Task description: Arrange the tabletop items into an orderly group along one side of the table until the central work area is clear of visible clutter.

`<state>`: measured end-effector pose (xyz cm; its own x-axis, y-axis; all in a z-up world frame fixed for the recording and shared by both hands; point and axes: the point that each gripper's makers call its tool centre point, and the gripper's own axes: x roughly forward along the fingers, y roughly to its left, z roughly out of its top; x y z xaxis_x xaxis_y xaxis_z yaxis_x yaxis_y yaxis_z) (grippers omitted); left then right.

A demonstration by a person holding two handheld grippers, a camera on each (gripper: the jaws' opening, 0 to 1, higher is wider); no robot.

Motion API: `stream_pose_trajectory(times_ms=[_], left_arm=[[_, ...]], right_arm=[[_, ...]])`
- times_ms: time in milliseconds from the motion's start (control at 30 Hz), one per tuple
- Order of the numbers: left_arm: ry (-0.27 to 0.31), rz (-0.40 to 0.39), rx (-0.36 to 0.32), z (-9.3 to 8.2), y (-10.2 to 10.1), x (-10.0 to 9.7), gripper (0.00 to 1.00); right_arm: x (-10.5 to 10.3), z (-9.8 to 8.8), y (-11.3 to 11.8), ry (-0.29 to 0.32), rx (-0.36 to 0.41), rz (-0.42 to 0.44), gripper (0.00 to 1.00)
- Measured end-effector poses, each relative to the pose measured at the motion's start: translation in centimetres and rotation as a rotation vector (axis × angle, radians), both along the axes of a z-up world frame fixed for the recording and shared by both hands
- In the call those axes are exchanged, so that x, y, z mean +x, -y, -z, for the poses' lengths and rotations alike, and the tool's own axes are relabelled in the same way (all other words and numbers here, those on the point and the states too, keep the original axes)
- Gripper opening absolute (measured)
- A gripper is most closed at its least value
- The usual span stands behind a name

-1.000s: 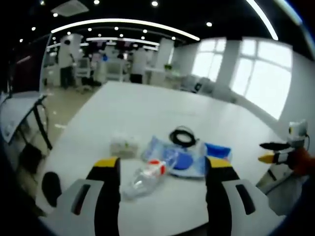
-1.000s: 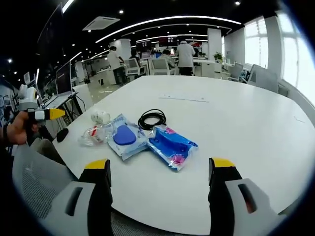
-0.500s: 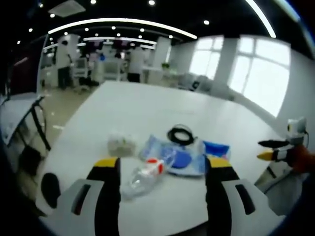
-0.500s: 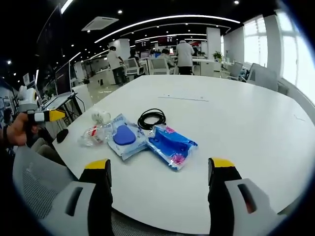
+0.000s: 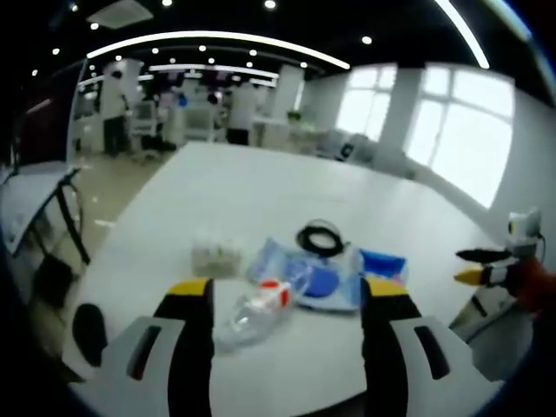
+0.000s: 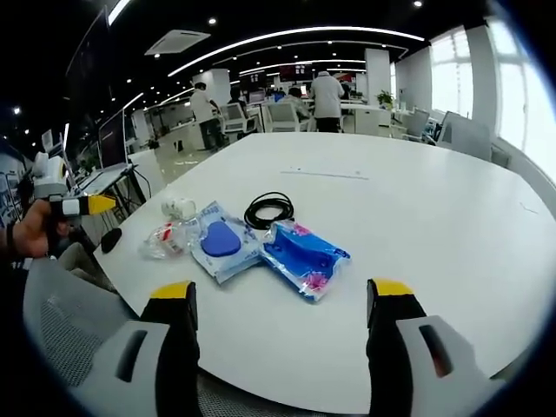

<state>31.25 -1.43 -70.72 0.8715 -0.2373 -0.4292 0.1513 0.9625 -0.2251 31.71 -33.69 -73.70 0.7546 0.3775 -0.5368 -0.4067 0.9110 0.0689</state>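
Both grippers, left (image 5: pixel 287 300) and right (image 6: pixel 282 300), are hovering wide open and empty, with the bottle (image 5: pixel 256 310), pouches (image 6: pixel 304 254) and cable (image 6: pixel 268 209) lying clustered on the desk (image 6: pixel 417 208) just ahead.

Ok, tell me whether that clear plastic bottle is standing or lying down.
Lying down. The clear bottle rests on its side on the white table, red cap end toward the blue packets.
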Motion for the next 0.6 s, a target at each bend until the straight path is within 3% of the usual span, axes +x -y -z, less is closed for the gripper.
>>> stream_pose_trajectory(times_ms=[600], left_arm=[[-0.014, -0.015, -0.006, 0.32, -0.39, 0.00, 0.64]], right_arm=[[0.03, -0.11, 0.04, 0.003, 0.008, 0.005, 0.79]])
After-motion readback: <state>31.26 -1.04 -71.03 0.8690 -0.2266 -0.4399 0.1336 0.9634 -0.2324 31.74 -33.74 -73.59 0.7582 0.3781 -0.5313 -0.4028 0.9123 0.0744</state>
